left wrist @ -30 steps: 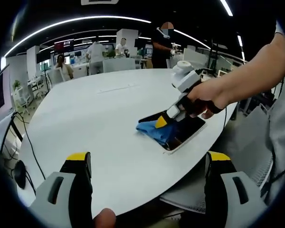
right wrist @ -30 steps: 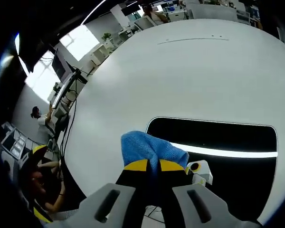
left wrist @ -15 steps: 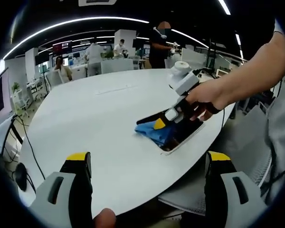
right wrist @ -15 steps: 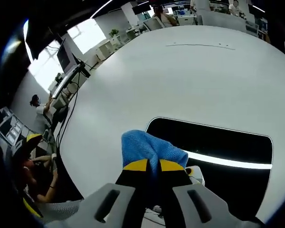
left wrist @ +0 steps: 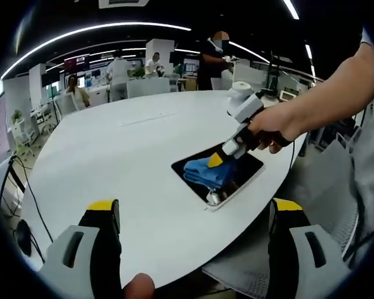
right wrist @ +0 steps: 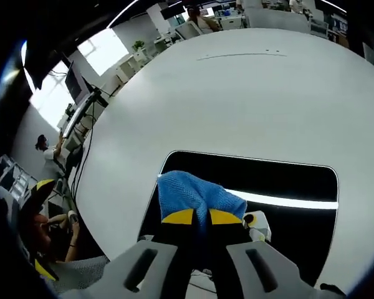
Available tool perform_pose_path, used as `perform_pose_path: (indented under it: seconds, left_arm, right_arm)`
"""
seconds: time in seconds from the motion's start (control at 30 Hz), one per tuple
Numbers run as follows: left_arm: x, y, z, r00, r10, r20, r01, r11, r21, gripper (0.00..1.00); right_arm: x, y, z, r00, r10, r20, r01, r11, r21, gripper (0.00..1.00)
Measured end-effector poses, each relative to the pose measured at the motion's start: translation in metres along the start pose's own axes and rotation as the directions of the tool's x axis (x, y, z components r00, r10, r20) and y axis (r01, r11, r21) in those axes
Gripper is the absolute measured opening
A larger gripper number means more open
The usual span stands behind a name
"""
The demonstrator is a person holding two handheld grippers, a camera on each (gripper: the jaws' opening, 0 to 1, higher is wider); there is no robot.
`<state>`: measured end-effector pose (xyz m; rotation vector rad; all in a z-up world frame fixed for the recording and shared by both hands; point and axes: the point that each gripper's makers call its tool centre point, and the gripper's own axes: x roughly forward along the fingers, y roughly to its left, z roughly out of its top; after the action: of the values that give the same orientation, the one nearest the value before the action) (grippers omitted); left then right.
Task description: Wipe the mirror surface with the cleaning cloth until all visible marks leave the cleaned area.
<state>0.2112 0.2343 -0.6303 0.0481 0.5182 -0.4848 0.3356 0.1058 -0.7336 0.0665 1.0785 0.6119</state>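
Blue cloth (right wrist: pixel 196 194) is pinched between the pressed-together jaws of the right gripper (right wrist: pixel 201 217), and it is held down on the mirror (right wrist: pixel 287 187). In the left gripper view, the left gripper (left wrist: pixel 196 215) is seen with its jaws spread wide and nothing is held by it. It is kept low, well apart from the mirror (left wrist: pixel 246 168), which lies ahead of it and to the right, near the edge of the white table (left wrist: pixel 124 149). The right gripper (left wrist: pixel 217 160) is seen there too, held by a hand (left wrist: pixel 271 128), with the cloth (left wrist: pixel 206 172) under its tips. In the right gripper view, the cloth sits at the mirror's left end. The mirror's long side runs away to the right of the tongs, so most of the glass is probably still to be wiped that way. The right gripper is much the nearer one.
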Motion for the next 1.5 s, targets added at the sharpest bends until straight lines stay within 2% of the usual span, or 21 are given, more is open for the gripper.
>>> perform_pose_path:
  seconds: [0.33, 0.47, 0.7, 0.83, 0.9, 1.33, 1.5]
  left_arm:
    - [0.004, 0.003, -0.002, 1.0, 0.011, -0.011, -0.011, 1.0, -0.012, 0.99]
    - [0.005, 0.003, 0.0, 1.0, 0.017, -0.005, -0.017, 0.999, -0.027, 0.99]
    - [0.008, 0.004, 0.004, 0.999, 0.045, 0.013, -0.044, 0.998, -0.04, 0.99]
    - [0.012, -0.002, 0.004, 0.999, 0.032, 0.014, -0.031, 0.999, -0.042, 0.99]
    - [0.015, -0.003, 0.002, 1.0, 0.026, 0.007, -0.026, 0.999, -0.043, 0.99]
    - [0.017, -0.008, -0.004, 1.0, 0.023, 0.004, -0.023, 0.997, -0.068, 0.99]
    - [0.019, -0.012, -0.003, 0.999, 0.029, 0.013, -0.028, 0.997, -0.077, 0.99]
  right_arm:
    - [-0.013, -0.028, -0.002, 1.0, -0.022, 0.006, 0.022, 1.0, 0.014, 0.02]
    - [-0.017, -0.039, -0.002, 0.999, -0.03, 0.012, 0.03, 0.998, 0.047, 0.02]
    - [-0.028, -0.055, -0.006, 0.999, -0.047, 0.003, 0.047, 0.999, 0.024, 0.02]
    - [-0.027, -0.06, -0.005, 0.999, -0.044, 0.003, 0.044, 0.998, 0.032, 0.02]
    - [-0.027, -0.06, -0.005, 0.999, -0.035, 0.002, 0.035, 0.999, -0.007, 0.02]
    - [-0.038, -0.084, -0.009, 0.998, -0.057, 0.005, 0.057, 0.998, 0.025, 0.02]
    - [-0.04, -0.091, -0.009, 0.999, -0.047, 0.001, 0.047, 0.997, 0.067, 0.02]
